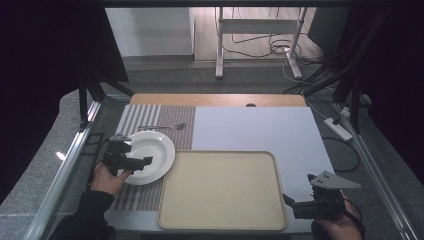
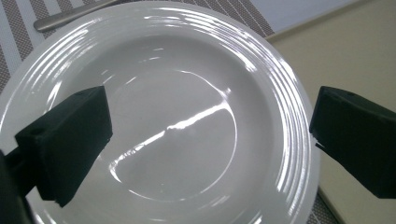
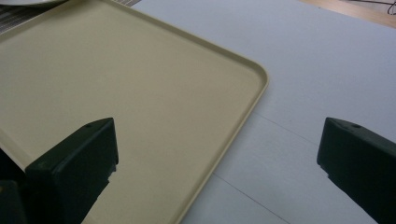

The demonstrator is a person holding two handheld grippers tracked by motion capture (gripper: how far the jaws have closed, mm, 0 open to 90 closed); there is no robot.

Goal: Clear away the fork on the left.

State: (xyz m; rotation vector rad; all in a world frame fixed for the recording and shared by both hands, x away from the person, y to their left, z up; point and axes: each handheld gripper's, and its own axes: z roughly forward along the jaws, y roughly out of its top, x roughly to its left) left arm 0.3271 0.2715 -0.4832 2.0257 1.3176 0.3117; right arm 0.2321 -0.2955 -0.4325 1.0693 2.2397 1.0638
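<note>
White plate sits at centre-left on the striped mat, directly under the left gripper with jaws spread wide, while the right gripper waits open, lower right.

A dark long sleeve is worn on the left arm, reaching to the wrist at the near left. The left gripper is built of black blocky parts with 2 thick, square-ended black jaws, each marked by 1 small round hole near the tip. The right gripper is black as well, topped by a grey 3-cornered plate dotted with small screws. A black cable is seen trailing from it.
</note>
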